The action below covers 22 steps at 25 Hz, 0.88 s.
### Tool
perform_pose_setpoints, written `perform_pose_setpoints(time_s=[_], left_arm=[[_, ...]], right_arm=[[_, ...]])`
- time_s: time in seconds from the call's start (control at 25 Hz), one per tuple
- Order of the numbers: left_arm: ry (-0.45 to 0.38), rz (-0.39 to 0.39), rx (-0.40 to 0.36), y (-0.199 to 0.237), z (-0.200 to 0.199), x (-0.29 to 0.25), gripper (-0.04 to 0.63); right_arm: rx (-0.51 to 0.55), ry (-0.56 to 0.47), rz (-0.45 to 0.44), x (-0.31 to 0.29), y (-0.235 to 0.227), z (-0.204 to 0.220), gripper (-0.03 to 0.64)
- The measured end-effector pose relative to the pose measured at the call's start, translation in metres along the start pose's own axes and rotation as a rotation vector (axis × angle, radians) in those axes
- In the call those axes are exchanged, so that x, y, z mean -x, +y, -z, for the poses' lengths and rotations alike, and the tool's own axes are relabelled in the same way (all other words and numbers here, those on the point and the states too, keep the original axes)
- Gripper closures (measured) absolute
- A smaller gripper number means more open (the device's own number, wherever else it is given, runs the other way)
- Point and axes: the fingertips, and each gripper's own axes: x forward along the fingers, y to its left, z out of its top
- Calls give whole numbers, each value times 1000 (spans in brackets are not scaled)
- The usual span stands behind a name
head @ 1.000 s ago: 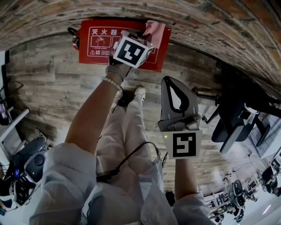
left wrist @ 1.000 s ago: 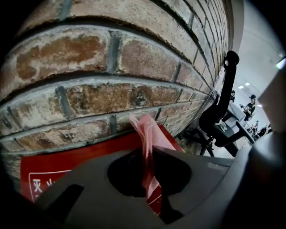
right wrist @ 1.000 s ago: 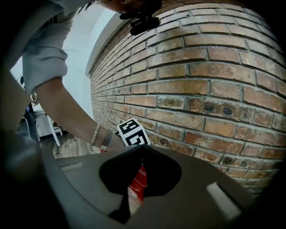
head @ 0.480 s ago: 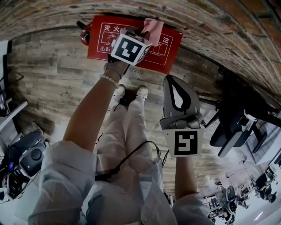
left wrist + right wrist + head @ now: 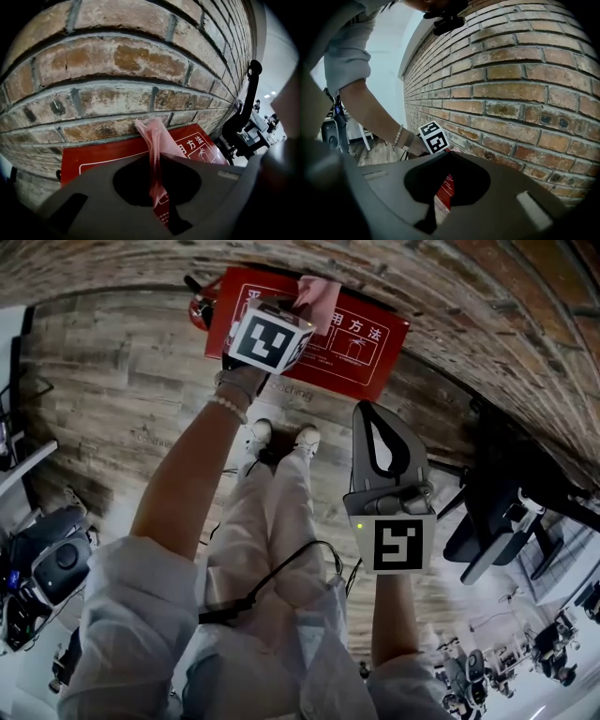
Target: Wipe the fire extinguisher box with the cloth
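Cloth in L gripper jaws at red box (reads "方法").

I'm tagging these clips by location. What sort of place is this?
Probably an indoor office or workshop: a rough brick wall, a red fire extinguisher box standing at its foot, and a black office chair nearby.

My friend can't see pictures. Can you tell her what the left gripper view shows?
The grey left gripper pinches a crumpled pink cloth between its shut jaws, and the cloth's end sticks up past them. Behind it is a flat red fire extinguisher box with white print, at the foot of a brown brick wall.
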Motion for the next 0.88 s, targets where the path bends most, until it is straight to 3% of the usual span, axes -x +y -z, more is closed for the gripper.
perform_pose_setpoints(time_s=[0.88], left_arm=[[-14, -115, 58, 92, 28, 41, 584]], right_arm=[[48, 9, -70, -32, 46, -15, 614]])
